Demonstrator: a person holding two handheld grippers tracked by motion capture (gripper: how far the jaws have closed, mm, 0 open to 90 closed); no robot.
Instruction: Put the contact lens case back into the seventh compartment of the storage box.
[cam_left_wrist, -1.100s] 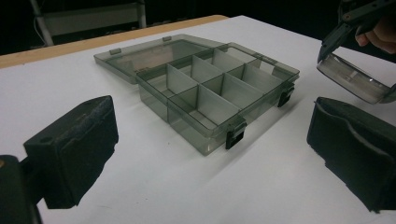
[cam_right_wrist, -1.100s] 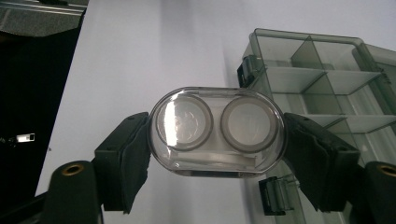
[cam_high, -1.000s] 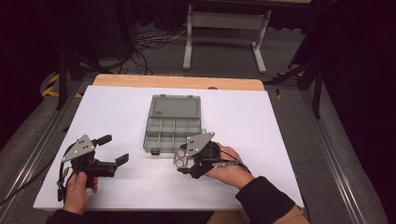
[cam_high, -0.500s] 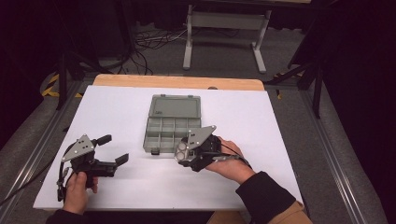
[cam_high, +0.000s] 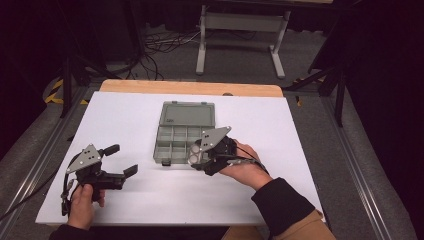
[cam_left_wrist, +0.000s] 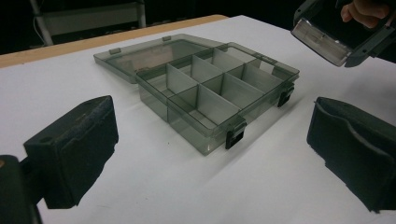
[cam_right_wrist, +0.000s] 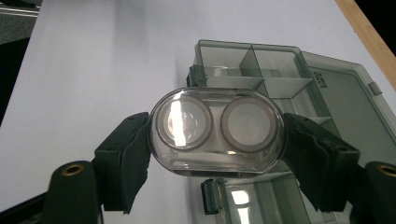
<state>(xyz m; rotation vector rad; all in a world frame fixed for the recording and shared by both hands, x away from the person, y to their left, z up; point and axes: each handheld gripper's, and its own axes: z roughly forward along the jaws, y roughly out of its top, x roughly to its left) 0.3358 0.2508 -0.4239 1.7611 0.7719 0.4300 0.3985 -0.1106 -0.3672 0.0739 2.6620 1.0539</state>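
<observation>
A: Nearest first. Left claw (cam_high: 119, 161), in the person's left hand (cam_high: 82, 203), sits low on the white desk (cam_high: 300, 125), down and left of the organizer box (cam_high: 181, 142). Jaws spread wide, nothing between them. In the left gripper view both black pads frame the box from a short way off, well apart from it.

B: And the right one?

A: Right claw (cam_right_wrist: 217, 140), in the right hand (cam_high: 246, 169), clamps a clear oval case (cam_right_wrist: 217, 133) across its two ends. Pads press each short end; the case is off the desk. Two round wells side by side inside it, both pale; contents not readable.

B: Where is the case against the box?

A: In the high view it hangs at the box's near right corner (cam_high: 196, 152), over the front edge. The right gripper view looks through it down onto the near compartments. Cannot tell whether it touches the rim.

B: The box itself?

A: Smoky grey, see-through, roughly mid-desk. Lid (cam_high: 190, 114) thrown fully back, lying flat on the far side. Dividers cut the tray into small cells; those I can see hold nothing. Two dark latches (cam_left_wrist: 235, 134) on the front wall.

B: Beyond that?

A: Bare wooden desk edge (cam_high: 190, 88) past the white sheet, then a metal stand (cam_high: 240, 30) and cables on the floor behind.
</observation>
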